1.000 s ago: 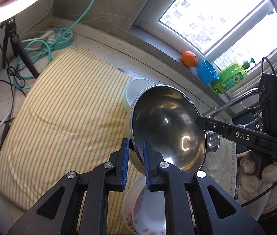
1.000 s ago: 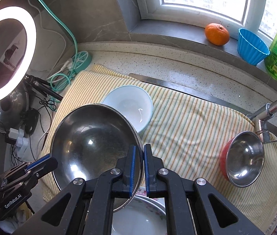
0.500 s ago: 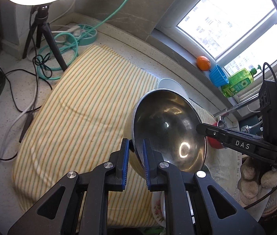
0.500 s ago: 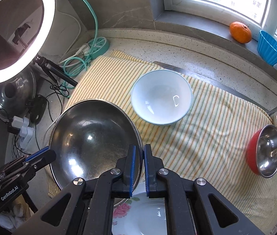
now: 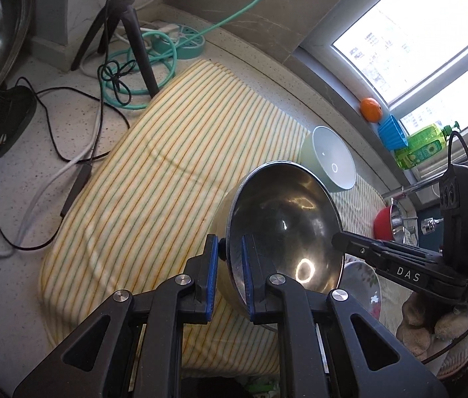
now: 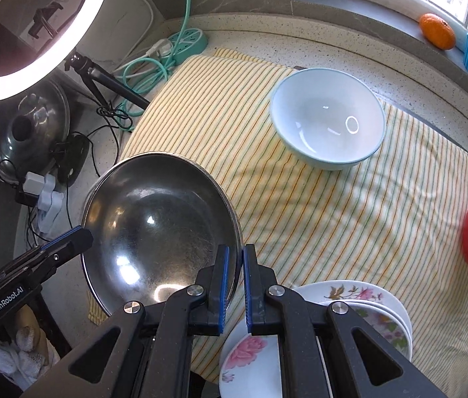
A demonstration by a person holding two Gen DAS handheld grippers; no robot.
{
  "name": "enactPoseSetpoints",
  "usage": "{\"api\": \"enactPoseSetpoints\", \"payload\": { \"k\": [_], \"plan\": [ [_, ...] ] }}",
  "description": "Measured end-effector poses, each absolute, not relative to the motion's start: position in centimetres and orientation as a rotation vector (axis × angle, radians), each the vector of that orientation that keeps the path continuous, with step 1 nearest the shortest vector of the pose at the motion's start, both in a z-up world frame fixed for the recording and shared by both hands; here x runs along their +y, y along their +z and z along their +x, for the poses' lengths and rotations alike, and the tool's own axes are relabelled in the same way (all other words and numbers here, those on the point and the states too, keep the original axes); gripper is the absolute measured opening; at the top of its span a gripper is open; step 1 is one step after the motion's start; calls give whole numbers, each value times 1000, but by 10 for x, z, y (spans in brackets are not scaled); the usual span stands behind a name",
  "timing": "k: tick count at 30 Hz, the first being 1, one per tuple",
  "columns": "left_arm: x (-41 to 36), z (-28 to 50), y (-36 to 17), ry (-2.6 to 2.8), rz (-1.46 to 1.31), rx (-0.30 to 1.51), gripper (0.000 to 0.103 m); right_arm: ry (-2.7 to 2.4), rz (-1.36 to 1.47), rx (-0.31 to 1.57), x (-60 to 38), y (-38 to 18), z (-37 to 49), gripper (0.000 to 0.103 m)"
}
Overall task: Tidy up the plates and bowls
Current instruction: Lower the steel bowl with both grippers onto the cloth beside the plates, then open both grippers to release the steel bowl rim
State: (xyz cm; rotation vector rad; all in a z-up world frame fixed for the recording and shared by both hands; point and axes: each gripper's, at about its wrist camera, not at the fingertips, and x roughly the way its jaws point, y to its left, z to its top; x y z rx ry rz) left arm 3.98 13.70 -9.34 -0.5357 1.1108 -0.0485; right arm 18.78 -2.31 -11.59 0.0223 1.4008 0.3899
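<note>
Steel bowl (image 6: 157, 229) pinched at opposite rims by the left hand-held gripper (image 5: 229, 278) and right hand-held gripper (image 6: 233, 285), now carried higher and leftward off the flowered plates (image 6: 360, 311), clear of the white bowl (image 6: 328, 122), above the striped cloth (image 5: 154, 179) on the table (image 5: 31, 195). Probably being moved to a new spot.

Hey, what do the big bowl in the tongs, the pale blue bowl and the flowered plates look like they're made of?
Big bowl: looks like stainless steel, mirror-like with fine scuffs and sharp light reflections. Pale blue bowl: probably glazed ceramic or opal glass, smooth, glossy, opaque, with a ring-shaped glint. Flowered plates: likely glazed ceramic or melamine, white and shiny with printed pink flowers.
</note>
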Motion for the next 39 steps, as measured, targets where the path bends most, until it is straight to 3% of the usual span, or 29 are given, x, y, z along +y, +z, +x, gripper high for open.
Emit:
{"api": "enactPoseSetpoints", "payload": {
  "k": [21,39],
  "plan": [
    [157,37,-111,-4,-549,1151,12,449,37,1477,-7,-136,172,8],
    [167,40,-113,12,-539,1154,12,481,35,1412,-8,-128,168,8]
  ]
}}
